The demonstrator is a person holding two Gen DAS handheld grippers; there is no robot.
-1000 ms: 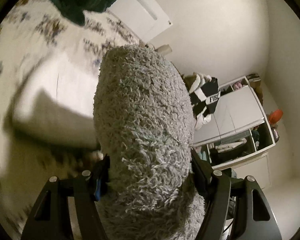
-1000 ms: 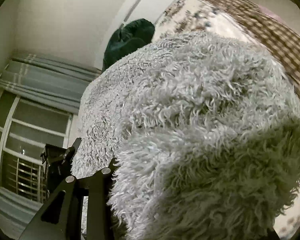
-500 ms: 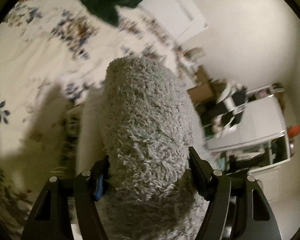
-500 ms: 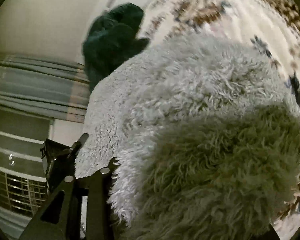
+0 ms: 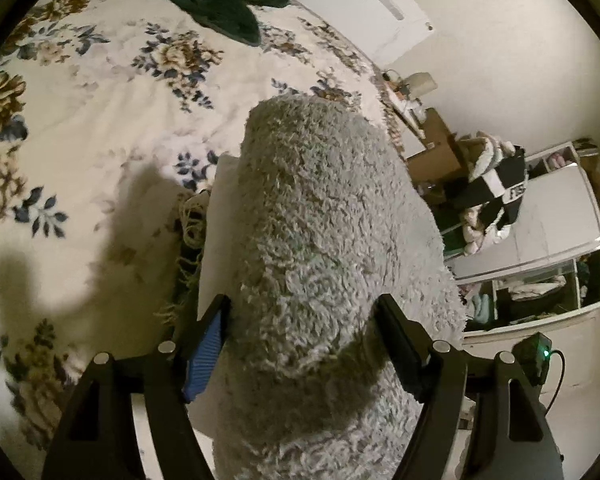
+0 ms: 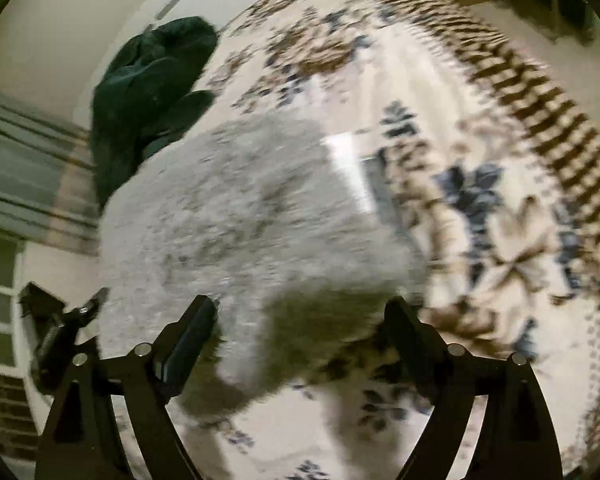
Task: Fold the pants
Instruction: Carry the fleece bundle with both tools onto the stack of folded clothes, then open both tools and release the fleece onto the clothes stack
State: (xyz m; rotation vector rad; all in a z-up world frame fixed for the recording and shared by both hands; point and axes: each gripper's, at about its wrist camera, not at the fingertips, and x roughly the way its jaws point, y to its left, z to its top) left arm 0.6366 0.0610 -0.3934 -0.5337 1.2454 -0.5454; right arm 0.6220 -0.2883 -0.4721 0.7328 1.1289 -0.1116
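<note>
The left tool (image 5: pixel 302 344) is gripping a thick bundle of the fluffy grey pants (image 5: pixel 324 240), its two fingers pressing in on either side of the fleece. The right tool (image 6: pixel 300 332) is standing wide, its jaws having just been opening; the fleece is lying between and beyond its fingers, but they are not pressing on it, so it looks to be letting go.

The pants are stretching across the bed (image 5: pixel 100 120), lying on the flowered bedspread (image 6: pixel 480 220) in the right wrist view, which is blurred, so I cannot tell how neat the layers are. A white panel, perhaps a label or lining, is showing at the edge of the fleece beside the left tool. The fabric is looking doubled over on itself, so I judge that a fold is being laid down right now: the right side is being released onto the bed while the left side is not yet let go. What is left, as far as I can see, is freeing the left end, smoothing the stack, and possibly another fold.

Further out, a dark green garment (image 6: pixel 152 80) is lying heaped toward the far edge of the bed. Off the bed's side, white cabinets (image 5: pixel 560 220) with clothes draped over them are standing against the wall.
</note>
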